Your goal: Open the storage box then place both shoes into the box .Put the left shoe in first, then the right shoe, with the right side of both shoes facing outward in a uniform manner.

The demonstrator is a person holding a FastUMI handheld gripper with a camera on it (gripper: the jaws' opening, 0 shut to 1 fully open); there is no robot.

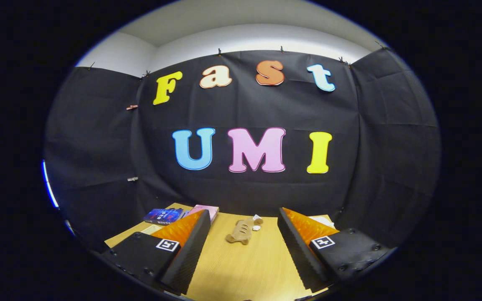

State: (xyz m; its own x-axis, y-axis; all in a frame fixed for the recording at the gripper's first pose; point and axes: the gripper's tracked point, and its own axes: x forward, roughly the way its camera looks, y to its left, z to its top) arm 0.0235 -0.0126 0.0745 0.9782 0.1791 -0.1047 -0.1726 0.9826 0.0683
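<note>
booth: black cloth wall behind, pale wall above it; wooden surface (pixel 249 267) below.
hand-held gripper (pixel 244 246): fingers spread wide, nothing between them, held above the surface and aimed level at the cloth wall.
tan shoe (pixel 241 232): small strapped sandal-like shoe lying on the surface, beyond the fingers and between their lines; a small white piece touches its far end, too small to identify.
second shoe: cannot pick one out with certainty.
storage box: a pale shape (pixel 322 220) peeks past the right finger; cannot tell whether it is the box.
clutter: blue book (pixel 163 215) and pink box (pixel 206 210) at the far left of the surface, behind the left finger.
progress: one shoe lies out on the surface, so it is not in the box. state of the box lid and of the other shoe is unsettled from this view.
remaining (judged): at least the tan shoe is left to be boxed, right side outward.
</note>
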